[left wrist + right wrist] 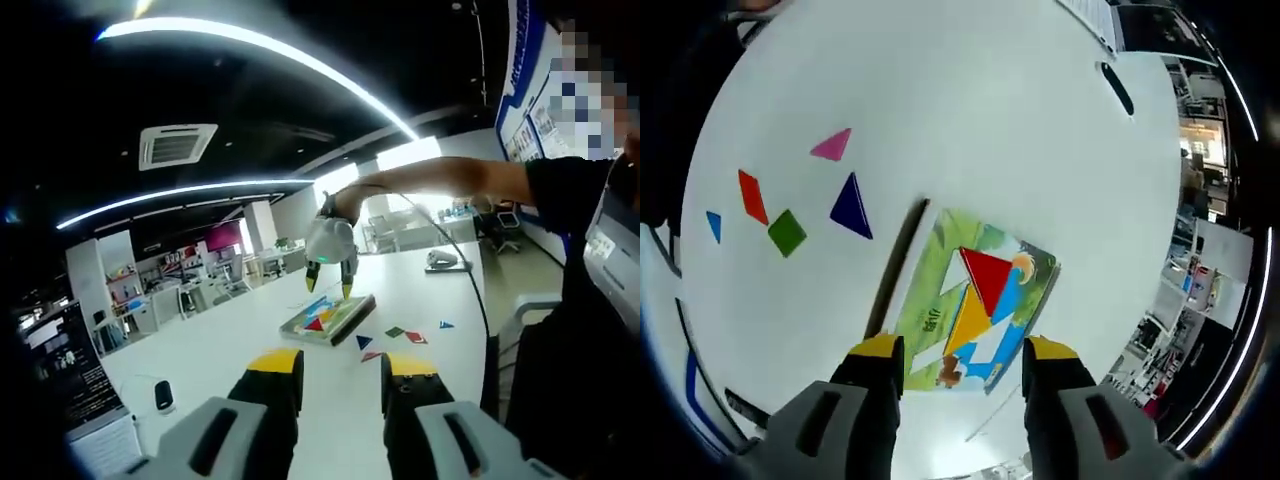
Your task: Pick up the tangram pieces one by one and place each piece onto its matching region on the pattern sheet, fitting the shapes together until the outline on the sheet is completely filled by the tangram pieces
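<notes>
Now my right gripper (952, 352), jaws spread and empty, hovers just above the pattern sheet (930, 300).
Flat, light, stiff pieces like the dark blue triangle (850, 207) at middle left need an edge pinch; the left gripper view shows my left gripper (341, 366) open, low over the white table (220, 350).

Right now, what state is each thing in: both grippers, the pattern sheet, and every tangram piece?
Left gripper: open, nothing held.
Right gripper: open, nothing held, over the sheet.
Pattern sheet: flat on the table, partly filled.
Red triangle: placed on the sheet.
Orange triangle: placed on the sheet, below the red one.
Pink triangle: loose on the table.
Dark blue triangle: loose.
Green square: loose.
Red parallelogram: loose.
Small blue triangle: loose.
</notes>
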The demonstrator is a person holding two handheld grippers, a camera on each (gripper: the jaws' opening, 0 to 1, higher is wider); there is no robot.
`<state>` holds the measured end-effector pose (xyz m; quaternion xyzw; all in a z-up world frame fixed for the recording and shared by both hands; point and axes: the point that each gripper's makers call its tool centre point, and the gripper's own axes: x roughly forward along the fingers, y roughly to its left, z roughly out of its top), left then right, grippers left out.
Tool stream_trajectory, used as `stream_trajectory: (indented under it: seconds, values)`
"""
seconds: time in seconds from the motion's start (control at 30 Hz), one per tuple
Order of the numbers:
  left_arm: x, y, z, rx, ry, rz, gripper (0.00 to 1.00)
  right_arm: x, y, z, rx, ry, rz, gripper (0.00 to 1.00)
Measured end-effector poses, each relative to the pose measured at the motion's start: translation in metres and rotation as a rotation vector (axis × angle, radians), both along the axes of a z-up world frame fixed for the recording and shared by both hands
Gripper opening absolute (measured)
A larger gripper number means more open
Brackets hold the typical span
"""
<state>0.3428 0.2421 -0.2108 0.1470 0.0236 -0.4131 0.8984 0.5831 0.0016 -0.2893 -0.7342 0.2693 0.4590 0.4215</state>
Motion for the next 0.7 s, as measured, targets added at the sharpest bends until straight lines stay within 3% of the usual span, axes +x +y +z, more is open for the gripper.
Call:
stream_trajectory:
  seconds: [0.3,0.4,0.7]
  values:
    - [-0.001,-0.004,0.001,0.003,-0.002,-0.01,0.33,-0.015,0.004,0.019,0.164,0.037,-0.055,0.55]
    - [0.0,-0.004,0.001,0.005,-0.001,-0.01,0.33,-0.025,0.011,0.031,0.261,0.075,-0.053,0.56]
    - [0.0,-0.005,0.001,0.006,-0.001,-0.01,0.33,-0.049,-0.001,0.045,0.338,0.124,-0.123,0.56]
